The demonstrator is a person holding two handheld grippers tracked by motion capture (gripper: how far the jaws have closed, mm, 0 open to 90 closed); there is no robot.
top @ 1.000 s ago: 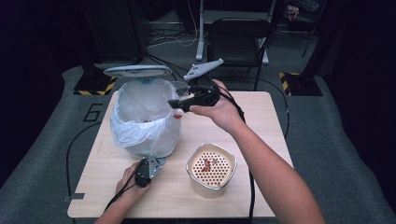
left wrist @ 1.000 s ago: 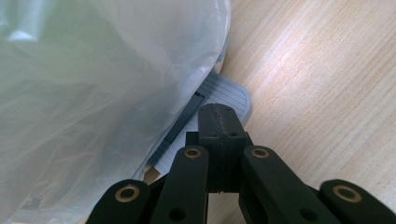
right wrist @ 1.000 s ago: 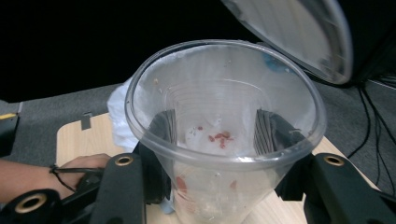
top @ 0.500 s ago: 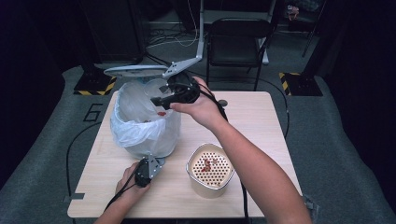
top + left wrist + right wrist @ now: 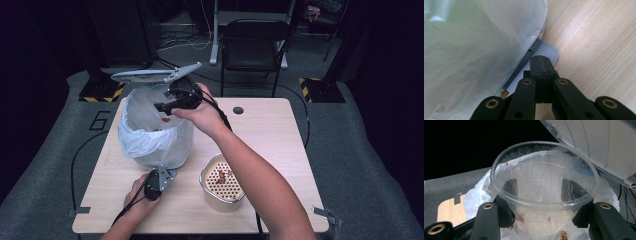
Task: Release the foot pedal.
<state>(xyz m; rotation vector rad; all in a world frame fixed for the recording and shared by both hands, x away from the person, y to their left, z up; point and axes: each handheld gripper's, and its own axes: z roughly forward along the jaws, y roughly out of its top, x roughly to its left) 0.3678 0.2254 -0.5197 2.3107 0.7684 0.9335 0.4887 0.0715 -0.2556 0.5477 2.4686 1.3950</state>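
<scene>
In the high view the right gripper (image 5: 167, 106) is hovering at upper centre over the bag-lined bin (image 5: 150, 137), its jaws gripping a clear plastic cup (image 5: 544, 192) by both sides. The bin's raised lid (image 5: 142, 75) is hanging just behind it. At lower left the left gripper (image 5: 541, 67) is pressing its tightly closed jaws on the bin's pedal (image 5: 544, 51). A perforated strainer pot (image 5: 223, 182) is standing to the bin's right on the table (image 5: 280, 135).
</scene>
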